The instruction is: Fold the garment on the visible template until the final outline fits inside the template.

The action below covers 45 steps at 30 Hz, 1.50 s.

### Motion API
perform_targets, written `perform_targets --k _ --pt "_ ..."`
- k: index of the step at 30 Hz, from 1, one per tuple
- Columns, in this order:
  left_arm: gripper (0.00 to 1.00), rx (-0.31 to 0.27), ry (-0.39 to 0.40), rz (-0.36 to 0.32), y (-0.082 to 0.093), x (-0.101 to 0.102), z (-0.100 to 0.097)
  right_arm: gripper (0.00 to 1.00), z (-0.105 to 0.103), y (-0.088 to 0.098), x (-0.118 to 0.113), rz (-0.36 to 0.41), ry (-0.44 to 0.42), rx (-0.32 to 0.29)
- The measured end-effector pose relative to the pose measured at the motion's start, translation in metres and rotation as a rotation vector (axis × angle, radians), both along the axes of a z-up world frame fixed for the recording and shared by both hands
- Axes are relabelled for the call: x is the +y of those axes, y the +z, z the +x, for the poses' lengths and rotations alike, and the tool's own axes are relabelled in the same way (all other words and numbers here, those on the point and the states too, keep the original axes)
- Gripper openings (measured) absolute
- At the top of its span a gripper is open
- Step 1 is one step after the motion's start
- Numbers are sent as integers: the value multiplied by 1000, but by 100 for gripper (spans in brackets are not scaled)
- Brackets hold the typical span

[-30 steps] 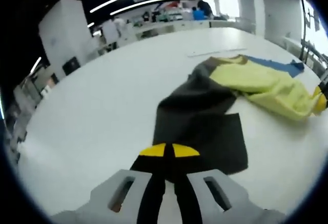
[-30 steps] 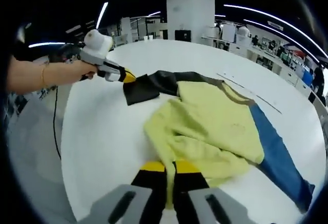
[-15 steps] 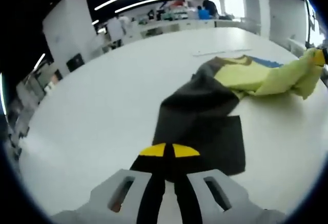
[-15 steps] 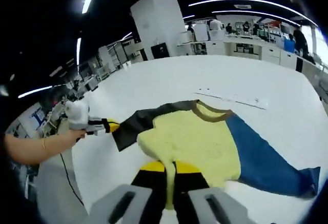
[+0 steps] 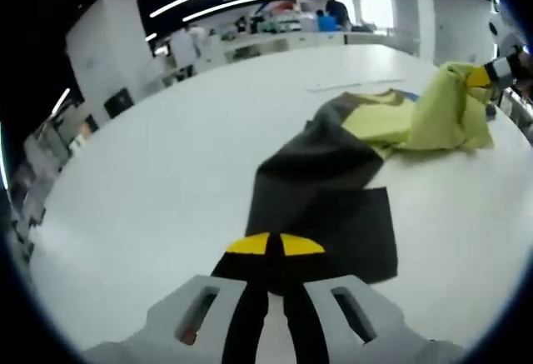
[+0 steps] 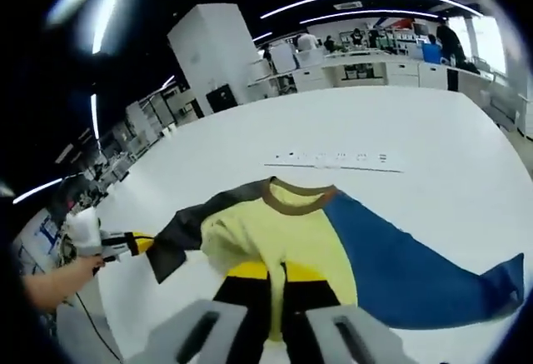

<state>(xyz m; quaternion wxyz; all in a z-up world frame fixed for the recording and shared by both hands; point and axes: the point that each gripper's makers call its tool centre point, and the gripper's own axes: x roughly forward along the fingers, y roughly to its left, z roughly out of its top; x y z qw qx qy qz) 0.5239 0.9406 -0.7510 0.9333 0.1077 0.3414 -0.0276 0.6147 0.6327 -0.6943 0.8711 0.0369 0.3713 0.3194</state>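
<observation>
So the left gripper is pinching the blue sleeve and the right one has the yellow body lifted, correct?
Not quite. The left gripper is shut on the dark grey sleeve, not the blue one; the left gripper view shows this. The blue sleeve lies free on the table in the right gripper view. The right gripper does hold the yellow body.

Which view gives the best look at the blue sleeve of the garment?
The right gripper view: the blue sleeve lies spread across the white table, visible from the brown collar out to its end. In the left gripper view it is almost entirely hidden behind the lifted yellow fabric.
</observation>
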Motion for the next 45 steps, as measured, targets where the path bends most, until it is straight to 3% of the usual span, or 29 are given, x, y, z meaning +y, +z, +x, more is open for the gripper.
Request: perform_targets --k 7,18,22,26,29,32,37,38,41,45 --pt "1 6 -10 5 -1 -2 -1 0 20 -31 -16 -102 -21 5" --pt "3 -6 -27 -5 4 -9 -4 0 16 -60 -25 -168 -29 70" --pt "4 -29 -62 -17 11 -18 -3 4 16 -49 -26 -117 -88 86" --pt "11 -48 -84 -35 17 -25 -4 25 15 -37 -28 -91 -97 73" --pt "17 -67 -113 -100 24 -44 -7 33 10 -26 -27 -52 -95 71" --pt "22 -78 -173 -98 31 -62 -9 39 -4 -17 -30 -32 -98 49" --pt "32 -104 -267 -148 40 -96 -10 41 -26 -10 -31 -8 -56 51" --pt "33 -99 -284 -184 41 -109 -12 42 -28 -11 -31 -6 -43 51" --pt "35 -96 -308 -187 38 -115 -11 43 -34 -12 -30 -4 -7 55" --pt "39 -96 -341 -221 37 -139 -8 43 -49 -13 -27 -18 49 32"
